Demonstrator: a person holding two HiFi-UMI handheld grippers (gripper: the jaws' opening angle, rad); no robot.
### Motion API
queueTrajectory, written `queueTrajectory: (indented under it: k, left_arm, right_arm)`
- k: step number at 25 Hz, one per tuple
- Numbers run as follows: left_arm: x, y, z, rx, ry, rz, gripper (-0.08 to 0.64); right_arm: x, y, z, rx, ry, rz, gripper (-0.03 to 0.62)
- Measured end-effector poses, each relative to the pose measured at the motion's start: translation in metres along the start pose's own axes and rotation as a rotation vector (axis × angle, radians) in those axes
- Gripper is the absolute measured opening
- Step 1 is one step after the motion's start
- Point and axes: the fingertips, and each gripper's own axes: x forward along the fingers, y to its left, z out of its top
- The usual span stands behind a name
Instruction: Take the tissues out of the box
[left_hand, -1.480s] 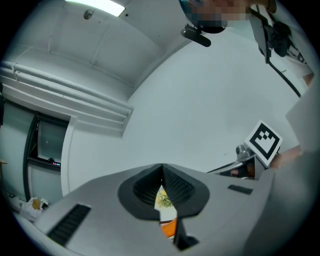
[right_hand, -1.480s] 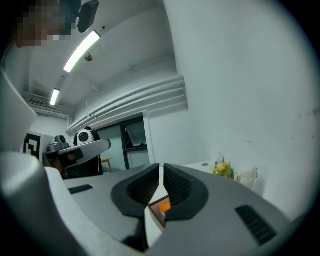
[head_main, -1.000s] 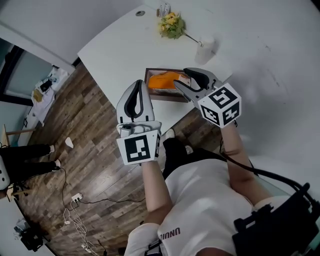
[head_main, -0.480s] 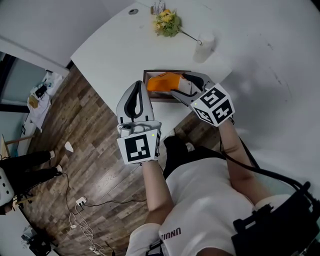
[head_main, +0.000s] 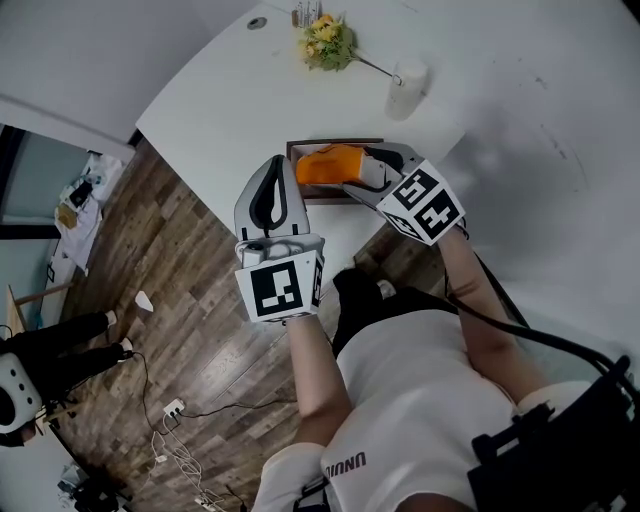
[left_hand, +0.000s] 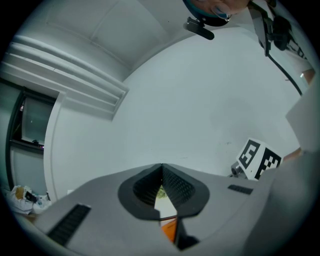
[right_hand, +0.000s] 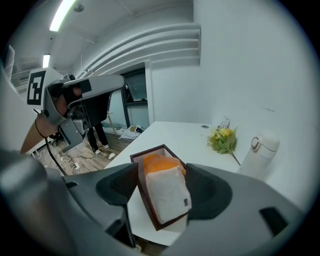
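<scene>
A dark brown open box (head_main: 318, 196) sits near the front edge of the white table (head_main: 230, 110), with an orange and white tissue pack (head_main: 325, 163) lying in it. My right gripper (head_main: 357, 168) is at the box's right end, its jaws opening wide. In the right gripper view the tissue pack (right_hand: 167, 195) lies in the box (right_hand: 141, 192) between the spread jaws of the right gripper (right_hand: 162, 172), and the pads do not press on it. My left gripper (head_main: 281, 165) hangs in the air left of the box, shut and empty (left_hand: 161, 170).
A bunch of yellow flowers (head_main: 325, 42) and a white flask (head_main: 407, 88) stand further back on the table. Wooden floor with cables lies to the left, where a person in black (head_main: 50, 345) stands. The table's front edge runs just under the box.
My right gripper has come in over the box's right end and its jaws have spread. The left gripper has barely moved.
</scene>
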Motion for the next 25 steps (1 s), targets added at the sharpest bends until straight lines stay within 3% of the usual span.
queueTrajectory:
  k: [9,18,25]
  left_arm:
    - [0.007,-0.001,-0.004,-0.011,0.004,-0.018,0.014]
    - [0.006,0.008,-0.007,-0.024,0.011,-0.010,0.014]
    - [0.005,0.017,-0.012,-0.027,0.018,0.008,0.014]
  right_arm:
    - [0.013,-0.002,-0.011,-0.019,0.051,-0.007,0.301]
    - [0.020,-0.007,-0.018,-0.085,0.107,-0.089,0.296]
    - [0.020,-0.006,-0.013,-0.152,0.101,-0.103,0.208]
